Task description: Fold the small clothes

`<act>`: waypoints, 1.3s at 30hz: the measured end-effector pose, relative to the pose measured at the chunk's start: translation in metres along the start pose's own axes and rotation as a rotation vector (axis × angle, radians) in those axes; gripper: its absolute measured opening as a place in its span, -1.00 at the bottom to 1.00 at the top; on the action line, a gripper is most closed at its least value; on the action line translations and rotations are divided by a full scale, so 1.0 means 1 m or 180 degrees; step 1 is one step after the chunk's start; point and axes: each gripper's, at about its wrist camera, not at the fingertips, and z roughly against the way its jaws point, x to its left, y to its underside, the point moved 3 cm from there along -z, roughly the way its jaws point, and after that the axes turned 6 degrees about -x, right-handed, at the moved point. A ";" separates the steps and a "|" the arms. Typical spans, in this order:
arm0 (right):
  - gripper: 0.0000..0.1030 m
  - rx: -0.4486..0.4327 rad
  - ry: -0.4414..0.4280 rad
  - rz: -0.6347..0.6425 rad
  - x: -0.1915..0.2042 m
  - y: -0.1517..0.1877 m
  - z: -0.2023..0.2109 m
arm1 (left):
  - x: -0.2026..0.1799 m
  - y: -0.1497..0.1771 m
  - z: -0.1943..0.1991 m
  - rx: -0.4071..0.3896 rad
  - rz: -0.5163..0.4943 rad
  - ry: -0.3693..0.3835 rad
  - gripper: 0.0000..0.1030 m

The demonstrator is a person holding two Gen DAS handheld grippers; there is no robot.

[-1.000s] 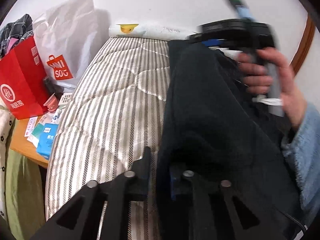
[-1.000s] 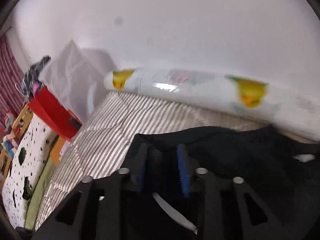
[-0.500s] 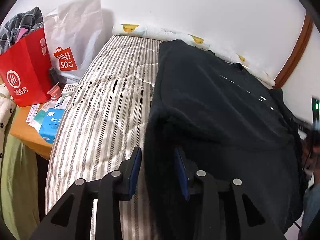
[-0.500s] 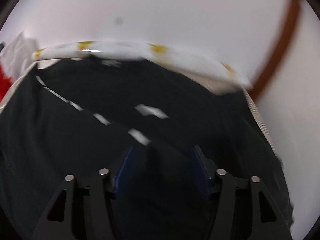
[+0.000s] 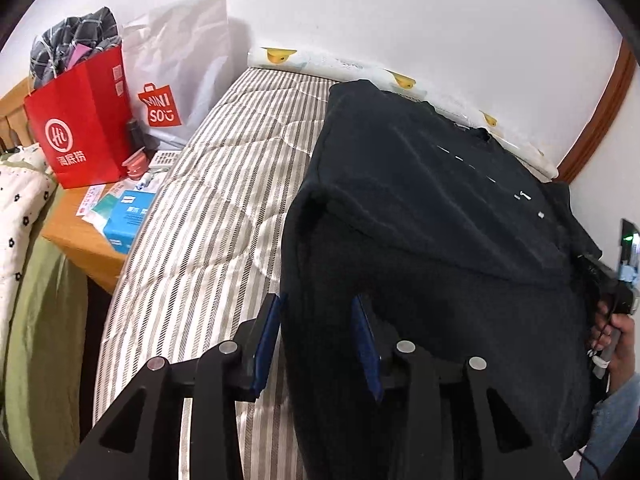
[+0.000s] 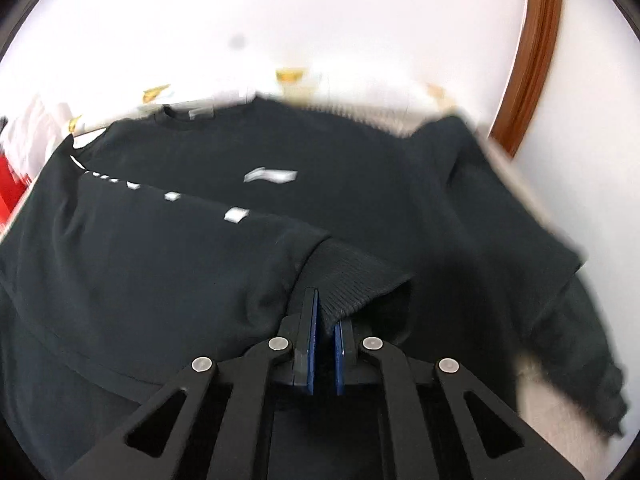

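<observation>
Sleeve folded across a black sweatshirt on the bed

The black sweatshirt lies spread on the striped mattress. The right claw is pinched shut on the ribbed cuff of the sleeve laid over the chest; the left claw stands open around the garment's side fold, not clamping it. If the cuff slips from that narrow pinch, the sleeve could spring back; an ungripped side may bunch.
</observation>
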 end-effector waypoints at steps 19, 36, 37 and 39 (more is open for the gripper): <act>-0.32 0.0067 -0.0012 -0.0248 -0.042 0.028 0.052 | -0.023 -0.006 -0.002 -0.0153 -0.0162 -0.0073 -0.28; -0.26 0.0220 0.0241 -0.0401 -0.060 0.051 0.067 | -0.016 -0.062 -0.096 -0.0110 0.0038 0.0118 -0.73; -0.26 0.0218 0.0259 -0.0410 -0.062 0.050 0.066 | -0.011 -0.061 -0.094 -0.0156 0.0057 0.0107 -0.74; -0.26 0.0212 0.0290 -0.0449 -0.067 0.049 0.066 | -0.005 -0.060 -0.091 -0.0188 0.0111 0.0125 -0.74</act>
